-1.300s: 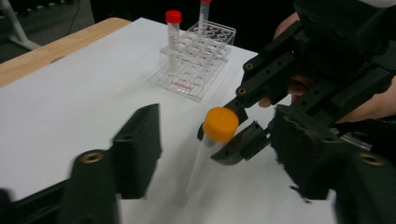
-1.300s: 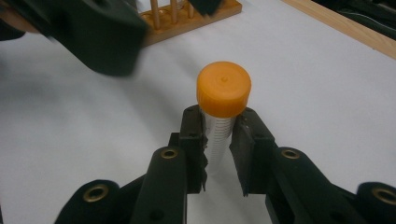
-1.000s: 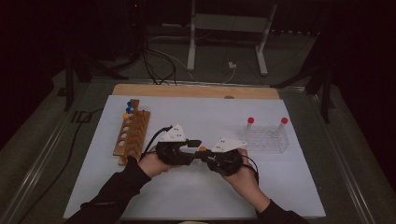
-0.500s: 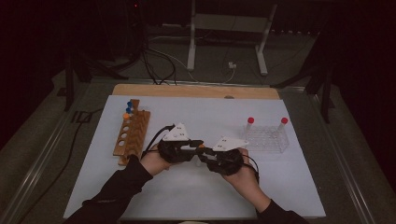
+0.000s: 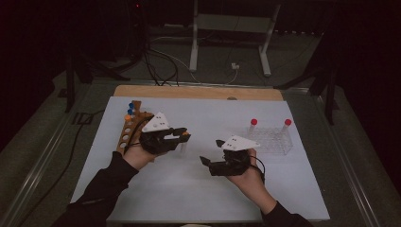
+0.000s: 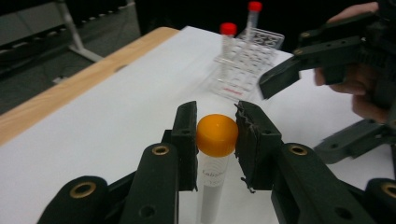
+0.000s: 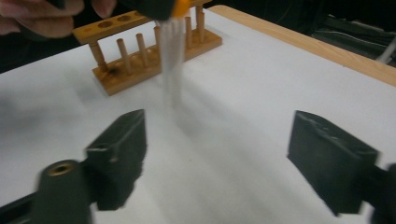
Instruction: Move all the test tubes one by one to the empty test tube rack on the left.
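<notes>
Fingers of my left gripper (image 6: 217,140) clamp the orange-capped tube (image 6: 215,154) by its cap — tube hanging upright above the bench (image 5: 198,189). My right gripper (image 7: 219,154) — at its 3 o'clock — fingers spread wide, holding nothing.

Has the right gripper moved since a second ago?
Yes. The right gripper has drawn back toward the person and away from the left gripper, judged against the clear rack.

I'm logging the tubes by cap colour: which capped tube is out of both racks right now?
The orange-capped tube, clamped at its cap in the left gripper. The two red-capped tubes stand in the clear rack.
</notes>
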Motion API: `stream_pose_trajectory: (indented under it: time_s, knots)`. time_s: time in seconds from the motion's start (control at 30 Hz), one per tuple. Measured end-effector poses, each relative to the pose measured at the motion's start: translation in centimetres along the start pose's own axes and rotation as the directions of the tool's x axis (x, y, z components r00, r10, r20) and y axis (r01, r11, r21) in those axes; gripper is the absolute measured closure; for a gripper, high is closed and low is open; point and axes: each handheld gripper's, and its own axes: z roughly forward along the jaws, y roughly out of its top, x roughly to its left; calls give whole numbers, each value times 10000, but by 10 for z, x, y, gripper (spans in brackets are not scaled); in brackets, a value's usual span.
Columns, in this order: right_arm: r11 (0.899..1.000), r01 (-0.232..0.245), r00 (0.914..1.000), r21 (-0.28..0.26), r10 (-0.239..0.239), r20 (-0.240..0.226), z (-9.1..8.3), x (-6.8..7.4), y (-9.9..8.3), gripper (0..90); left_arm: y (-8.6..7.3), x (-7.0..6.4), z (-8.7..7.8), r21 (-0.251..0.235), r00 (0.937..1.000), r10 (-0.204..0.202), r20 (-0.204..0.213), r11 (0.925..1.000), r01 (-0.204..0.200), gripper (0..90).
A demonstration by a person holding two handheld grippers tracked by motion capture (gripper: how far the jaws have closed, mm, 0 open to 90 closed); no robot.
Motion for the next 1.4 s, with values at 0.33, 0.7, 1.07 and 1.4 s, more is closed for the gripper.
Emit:
stream_pose_trajectory:
  time_s: [0.33,0.7,1.07,1.4]
  knots:
    - [9998,-163,9997,-103,165,185,-4,-4,1,12,-3,34,-42,-425,9905,-541,-1265,9979,491,714]
    - [9996,-134,9998,-242,130,-160,-6,-5,0,0,-12,67,-80,-784,9604,-1143,-2541,9922,973,714]
    - [9999,-64,9998,-160,60,-213,-6,-5,-1,0,-27,92,-98,-892,9216,-1371,-3630,9897,1121,715]
    - [9999,-32,9997,-137,28,-260,-7,-5,-1,0,-46,105,-98,-996,8973,-1790,-4034,9834,1514,715]
